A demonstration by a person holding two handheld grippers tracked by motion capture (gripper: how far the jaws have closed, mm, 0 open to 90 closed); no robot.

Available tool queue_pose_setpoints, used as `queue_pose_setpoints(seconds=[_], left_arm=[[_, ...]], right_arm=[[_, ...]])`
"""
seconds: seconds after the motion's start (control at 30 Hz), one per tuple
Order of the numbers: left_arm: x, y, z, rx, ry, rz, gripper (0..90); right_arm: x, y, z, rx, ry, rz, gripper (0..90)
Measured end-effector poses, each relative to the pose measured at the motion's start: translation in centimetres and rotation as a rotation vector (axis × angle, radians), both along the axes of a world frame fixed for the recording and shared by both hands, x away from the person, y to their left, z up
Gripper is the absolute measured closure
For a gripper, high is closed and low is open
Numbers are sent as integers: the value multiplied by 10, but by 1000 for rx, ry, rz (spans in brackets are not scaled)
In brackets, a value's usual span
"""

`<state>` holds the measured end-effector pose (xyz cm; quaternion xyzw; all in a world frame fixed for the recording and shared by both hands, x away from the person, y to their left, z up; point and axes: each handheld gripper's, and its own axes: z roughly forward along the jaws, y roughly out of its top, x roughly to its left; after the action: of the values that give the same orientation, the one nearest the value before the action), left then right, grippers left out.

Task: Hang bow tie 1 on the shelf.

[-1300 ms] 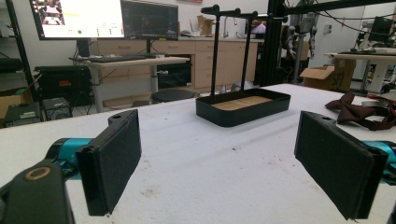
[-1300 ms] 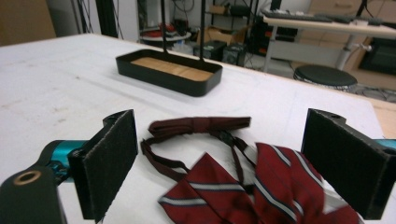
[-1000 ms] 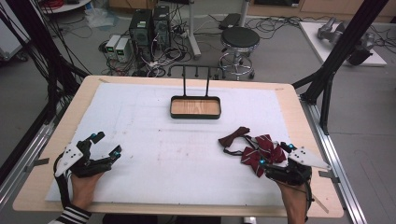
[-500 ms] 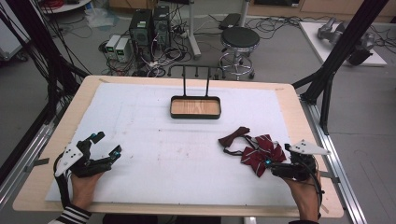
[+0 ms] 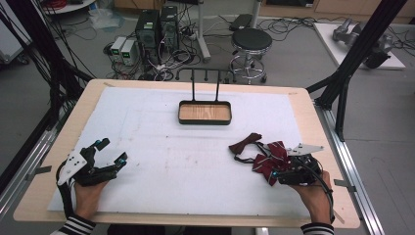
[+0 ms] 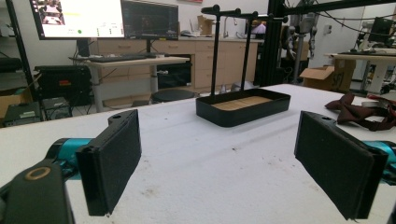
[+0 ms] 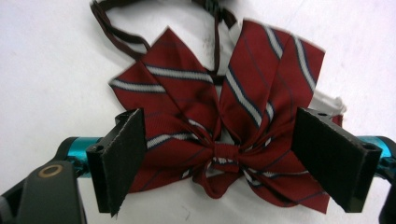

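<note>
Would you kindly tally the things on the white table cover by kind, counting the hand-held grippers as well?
Bow ties: 2, a red striped bow tie and a dark brown bow tie
Black trays with a rack: 1, the tray
Grippers: 2, the left gripper and the right gripper, both open
Total: 5

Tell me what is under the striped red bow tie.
Under the striped red bow tie lie the white table cover, its dark strap and a white piece at one edge; anything beneath its middle is covered.

Bright even light, slightly soft focus
</note>
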<state>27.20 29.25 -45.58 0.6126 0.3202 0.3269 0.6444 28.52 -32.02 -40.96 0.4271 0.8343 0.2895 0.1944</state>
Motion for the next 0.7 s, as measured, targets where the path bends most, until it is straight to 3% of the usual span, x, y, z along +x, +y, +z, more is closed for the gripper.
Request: queue_pose_setpoints(seconds=[0.1,0.37,0.53,0.7], left_arm=[[0,0,0,5,0,-1,152],[0,0,0,1,0,0,152],[0,0,0,4,0,0,152],[0,0,0,4,-1,0,152]], right_arm=[[3,-1,-2,-20,47,-12,192],[7,-1,-4,-46,110,-11,232],[10,-3,-5,-46,128,-21,250],[13,-1,-6,-67,151,-26,339]])
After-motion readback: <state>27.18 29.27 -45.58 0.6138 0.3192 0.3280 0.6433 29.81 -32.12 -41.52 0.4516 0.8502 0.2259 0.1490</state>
